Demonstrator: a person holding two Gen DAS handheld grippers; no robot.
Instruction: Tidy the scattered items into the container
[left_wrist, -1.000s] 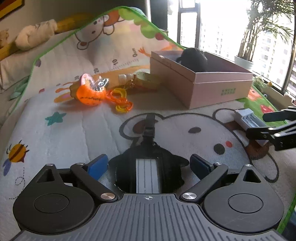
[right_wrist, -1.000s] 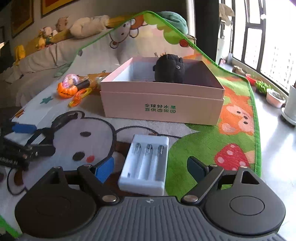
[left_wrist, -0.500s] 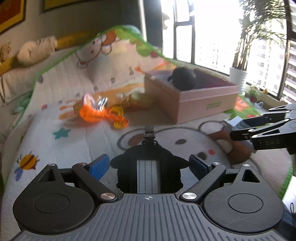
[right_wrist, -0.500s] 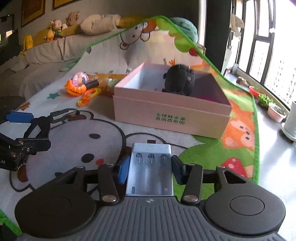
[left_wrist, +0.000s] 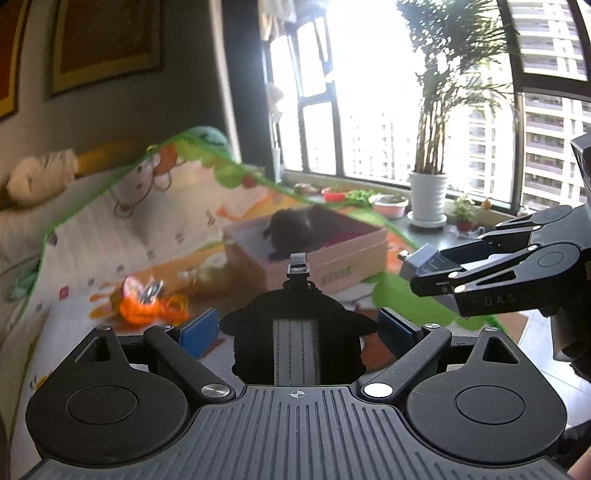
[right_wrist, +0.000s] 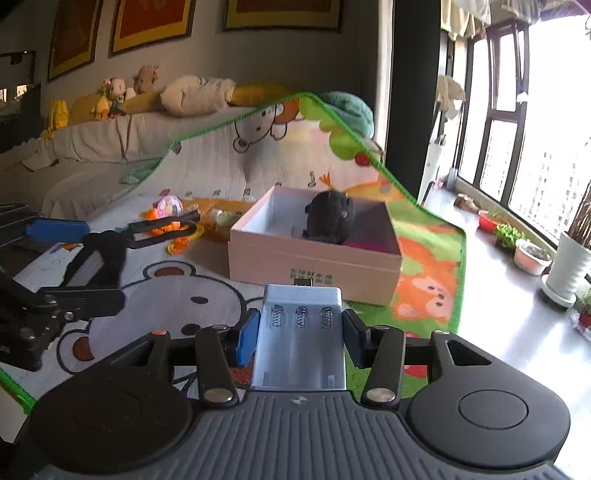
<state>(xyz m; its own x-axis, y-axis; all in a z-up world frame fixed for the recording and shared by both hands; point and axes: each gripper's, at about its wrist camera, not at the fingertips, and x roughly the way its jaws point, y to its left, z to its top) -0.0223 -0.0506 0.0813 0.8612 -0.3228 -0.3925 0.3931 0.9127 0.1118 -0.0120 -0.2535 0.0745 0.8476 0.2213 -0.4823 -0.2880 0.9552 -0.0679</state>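
My right gripper (right_wrist: 301, 332) is shut on a white battery charger (right_wrist: 301, 354) and holds it above the mat, short of the pink box (right_wrist: 314, 258). A black plush toy (right_wrist: 330, 219) sits inside that box. My left gripper (left_wrist: 297, 332) is shut on a wide black gadget (left_wrist: 295, 332) with a grey ribbed strip, also lifted off the mat. The left wrist view shows the right gripper (left_wrist: 424, 266) at the right with the charger (left_wrist: 419, 260), and the box (left_wrist: 332, 258) lies ahead. An orange pumpkin toy (right_wrist: 166, 210) with yellow rings lies left of the box.
The cartoon play mat (right_wrist: 192, 295) drapes up over a sofa (right_wrist: 110, 140) with plush toys along its back. Bare floor (right_wrist: 498, 314) lies right of the mat's green edge. Potted plants (right_wrist: 569, 266) and small bowls stand along the window.
The right jaws closed on the charger and lifted it off the mat. The left gripper rose with the black gadget. Both views now look higher and across to the box.
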